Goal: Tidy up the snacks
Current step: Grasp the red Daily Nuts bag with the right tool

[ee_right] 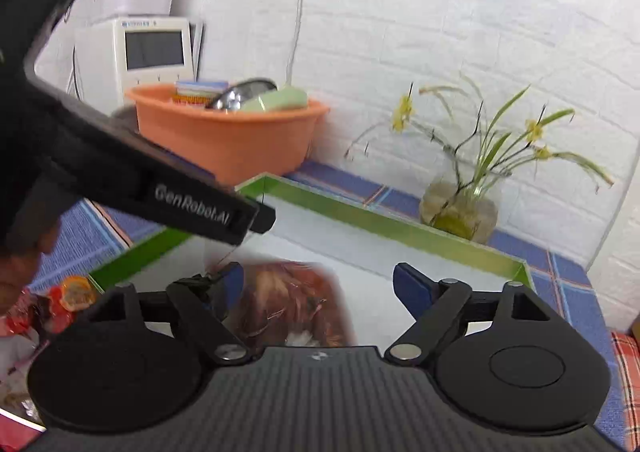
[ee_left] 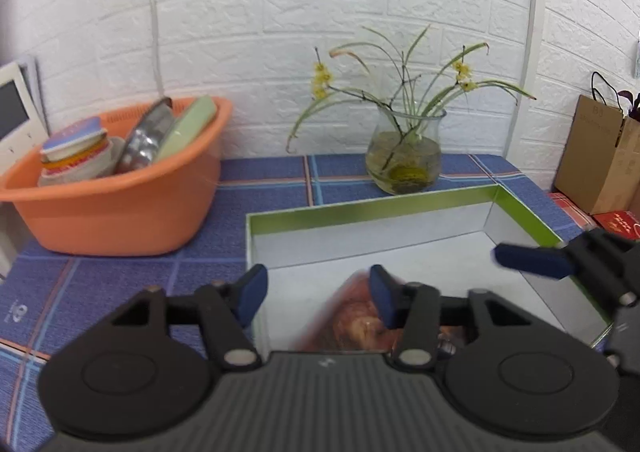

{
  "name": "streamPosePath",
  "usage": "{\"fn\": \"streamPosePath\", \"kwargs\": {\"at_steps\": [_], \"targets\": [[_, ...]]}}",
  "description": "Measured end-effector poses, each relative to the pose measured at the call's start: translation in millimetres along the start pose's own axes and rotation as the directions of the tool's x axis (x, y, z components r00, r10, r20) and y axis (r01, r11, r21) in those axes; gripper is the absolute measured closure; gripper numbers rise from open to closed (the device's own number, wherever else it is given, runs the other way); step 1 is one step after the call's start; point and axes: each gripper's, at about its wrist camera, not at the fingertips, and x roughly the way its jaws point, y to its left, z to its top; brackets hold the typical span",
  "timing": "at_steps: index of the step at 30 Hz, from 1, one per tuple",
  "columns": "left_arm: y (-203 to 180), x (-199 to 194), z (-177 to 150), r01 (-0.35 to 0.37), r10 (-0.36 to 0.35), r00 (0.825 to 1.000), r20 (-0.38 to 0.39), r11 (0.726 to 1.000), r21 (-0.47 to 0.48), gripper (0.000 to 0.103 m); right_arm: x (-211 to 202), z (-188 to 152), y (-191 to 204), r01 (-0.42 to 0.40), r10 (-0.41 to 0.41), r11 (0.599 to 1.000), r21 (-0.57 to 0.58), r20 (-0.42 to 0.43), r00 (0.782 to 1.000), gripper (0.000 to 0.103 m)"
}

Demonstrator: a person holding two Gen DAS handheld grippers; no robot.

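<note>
Reddish-brown snack packet [ee_right: 292, 304] lying flat on white floor of green-rimmed box [ee_left: 360, 210], near box's front edge; blurred in both views. In right wrist view, packet sits below and between fingers of right gripper [ee_right: 318, 284], nearer its left finger; jaws spread wide, nothing clamped. Contact between finger and packet: cannot tell. In left wrist view, packet [ee_left: 360, 316] lies under left gripper [ee_left: 318, 296], partly behind its right finger; jaws apart, nothing between the pads, left finger over box's left wall. Right gripper's blue finger [ee_left: 532, 260] reaching in over box's right rim in the same view. Left gripper's black body crossing diagonally above box's left corner in right wrist view.

Box holds only that packet as far as visible.

Left of box: orange basin [ee_left: 116, 204] on blue plaid tablecloth [ee_left: 100, 292], holding stacked cups with a blue-lidded one on top, a steel bowl on edge, a pale green plate leaning.

Behind box: glass vase [ee_left: 404, 160] with yellow-flowered stems, just beside box's back wall.

Right of box: brown paper bag [ee_left: 596, 156], red packaging at its foot.

Front-left of box, outside its wall: more red and orange snack wrappers [ee_right: 60, 300], partly hidden by gripper body.

Behind basin: white appliance with dark screen [ee_right: 152, 48], against white brick wall.
</note>
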Motion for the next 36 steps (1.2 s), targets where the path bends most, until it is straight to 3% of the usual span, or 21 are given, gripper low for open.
{"fn": "streamPosePath", "kwargs": {"at_steps": [7, 9, 12, 15, 18, 21, 22, 23, 27, 29, 33, 36], "targets": [[4.8, -72.1, -10.0, -0.071, 0.069, 0.99, 0.119, 0.997, 0.011, 0.031, -85.1, -1.6, -11.0, 0.085, -0.115, 0.978, 0.193, 0.153, 0.981, 0.0], [6.3, -100.7, -22.9, -0.052, 0.051, 0.989, 0.141, 0.999, 0.002, 0.013, -114.6, -11.6, -9.5, 0.073, -0.12, 0.963, 0.261, 0.169, 0.978, 0.0], [4.9, -138.6, -48.0, 0.047, -0.045, 0.986, 0.163, 0.999, -0.008, 0.011, -154.2, -36.3, -7.4, 0.024, -0.106, 0.914, 0.404, 0.182, 0.978, 0.0], [0.8, -156.5, -71.8, 0.166, -0.159, 0.979, 0.128, 0.985, -0.044, 0.006, -176.2, -63.6, -3.5, 0.009, -0.093, 0.847, 0.532, 0.13, 0.987, 0.0], [-6.7, -152.9, -85.7, 0.274, -0.272, 0.961, 0.042, 0.958, -0.086, 0.006, -175.0, -87.5, -2.5, -0.06, 0.04, 0.756, 0.652, 0.046, 0.998, 0.0], [-13.2, -146.2, -93.9, 0.286, -0.293, 0.955, -0.04, 0.951, -0.12, 0.006, -168.6, -110.7, -5.8, -0.112, 0.141, 0.618, 0.778, 0.03, 0.989, 0.0], [-12.7, -146.6, -97.2, 0.299, -0.309, 0.949, -0.059, 0.944, -0.142, 0.006, -165.8, -115.2, -6.6, -0.111, 0.156, 0.592, 0.798, 0.021, 0.987, 0.0], [-10.0, -149.3, -102.0, 0.315, -0.33, 0.941, -0.072, 0.934, -0.167, 0.006, -165.7, -119.5, -6.0, -0.103, 0.162, 0.577, 0.81, 0.011, 0.987, 0.01], [-2.6, -163.6, -122.3, 0.321, -0.347, 0.933, -0.097, 0.923, -0.213, 0.006, -156.4, -131.0, -4.0, -0.088, 0.183, 0.497, 0.863, -0.005, 0.983, 0.013], [0.6, -163.6, -128.8, 0.342, -0.374, 0.922, -0.101, 0.907, -0.245, 0.006, -150.2, -134.0, -3.2, -0.054, 0.159, 0.484, 0.873, -0.026, 0.987, 0.022], [-3.5, -141.2, -131.3, 0.334, -0.384, 0.913, -0.142, 0.899, -0.285, 0.006, -131.5, -140.7, -7.2, -0.002, 0.144, 0.441, 0.897, -0.069, 0.987, 0.028], [-5.7, -124.1, -137.2, 0.339, -0.407, 0.897, -0.17, 0.883, -0.326, 0.006, -119.5, -145.8, -8.9, -0.02, 0.161, 0.398, 0.917, -0.048, 0.986, 0.034]]}}
